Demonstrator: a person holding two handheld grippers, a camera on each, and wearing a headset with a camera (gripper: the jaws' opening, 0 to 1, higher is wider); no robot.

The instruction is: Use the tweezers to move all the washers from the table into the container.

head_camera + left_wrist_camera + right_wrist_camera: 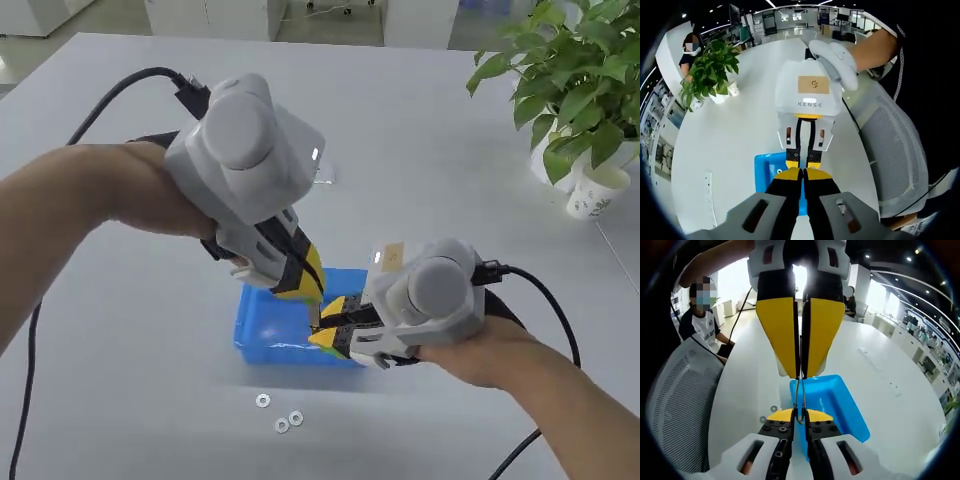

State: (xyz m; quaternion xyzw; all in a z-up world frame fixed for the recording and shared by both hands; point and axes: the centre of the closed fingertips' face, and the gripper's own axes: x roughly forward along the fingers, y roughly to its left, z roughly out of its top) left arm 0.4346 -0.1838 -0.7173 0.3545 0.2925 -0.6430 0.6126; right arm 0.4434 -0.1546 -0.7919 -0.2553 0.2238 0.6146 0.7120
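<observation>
L gripper (312, 288) & R gripper (325, 338) both clamped on thin metal tweezers (798, 395) over blue plastic container (262, 335); three ring washers (262, 400) beside.

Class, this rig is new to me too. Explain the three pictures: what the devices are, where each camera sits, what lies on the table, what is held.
A person holds a two-jaw gripper in each hand. The head view looks down from a headset; each gripper view comes from a camera riding on that gripper. On the white table lie a blue container, three loose washers near it and a potted plant. The left gripper and right gripper meet tip to tip by the container, both apparently shut on thin tweezers.
</observation>
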